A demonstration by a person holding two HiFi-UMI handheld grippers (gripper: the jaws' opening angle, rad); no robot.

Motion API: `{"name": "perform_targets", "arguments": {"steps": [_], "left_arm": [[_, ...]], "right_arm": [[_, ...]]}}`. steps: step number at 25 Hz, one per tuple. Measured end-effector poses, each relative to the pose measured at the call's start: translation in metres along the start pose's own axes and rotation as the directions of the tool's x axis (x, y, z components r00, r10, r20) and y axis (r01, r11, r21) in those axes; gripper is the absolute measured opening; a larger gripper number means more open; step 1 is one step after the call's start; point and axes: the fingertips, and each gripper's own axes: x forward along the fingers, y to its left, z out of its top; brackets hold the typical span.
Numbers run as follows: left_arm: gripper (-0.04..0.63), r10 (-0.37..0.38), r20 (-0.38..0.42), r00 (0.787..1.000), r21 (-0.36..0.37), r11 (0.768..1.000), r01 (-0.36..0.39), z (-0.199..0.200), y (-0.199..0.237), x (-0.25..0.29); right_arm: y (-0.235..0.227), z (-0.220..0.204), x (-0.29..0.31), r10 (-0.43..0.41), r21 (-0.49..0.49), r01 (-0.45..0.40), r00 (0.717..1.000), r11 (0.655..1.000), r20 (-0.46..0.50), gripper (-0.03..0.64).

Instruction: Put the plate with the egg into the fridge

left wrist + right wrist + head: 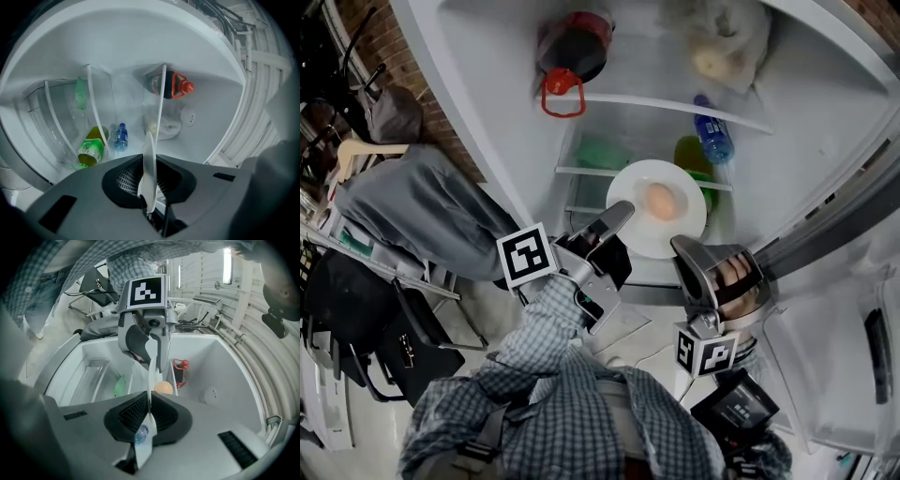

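Left gripper (619, 216) and right gripper (687, 249) each pinched opposite rims of plate (677, 232), egg (661, 201) on it, at open fridge (825, 117). Shelves held blue bottle (712, 139), dark jug (574, 47), bag (724, 39).

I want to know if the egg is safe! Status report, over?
Left gripper and right gripper both shut on plate rim, opposite sides. Egg sits on plate, held at open fridge. Blue bottle and green bottle lie on shelf beyond.

The plate (649, 240) is white, the egg (661, 201) tan, the bottle (712, 140) blue, the sleeve (551, 321) checked.
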Motion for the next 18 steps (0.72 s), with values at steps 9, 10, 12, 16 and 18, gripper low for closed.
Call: {"name": "perform_targets", "arguments": {"steps": [9,10,12,16,18], "left_arm": [[0.040,-0.056,-0.017,0.998,0.034,0.998,0.056,0.012,-0.025,0.020],[0.040,-0.061,-0.015,0.998,0.042,0.997,0.061,0.015,-0.028,0.021],[0.040,-0.076,-0.010,0.997,0.055,0.996,0.077,0.019,-0.035,0.026],[0.040,-0.107,0.021,0.994,0.082,0.991,0.105,0.029,-0.052,0.033],[0.041,-0.120,0.029,0.992,0.091,0.989,0.117,0.034,-0.059,0.037]], "right_arm": [[-0.031,-0.008,0.011,-0.009,0.014,0.010,0.999,1.000,-0.041,0.020],[-0.034,-0.010,0.013,-0.010,0.018,0.011,0.999,1.000,-0.042,0.020],[-0.041,-0.013,0.017,-0.018,0.014,0.018,0.999,1.000,-0.047,0.020],[-0.059,-0.016,0.025,-0.039,0.012,0.040,0.997,0.999,-0.061,0.020],[-0.068,-0.017,0.029,-0.051,0.013,0.052,0.997,0.999,-0.063,0.020]]}}
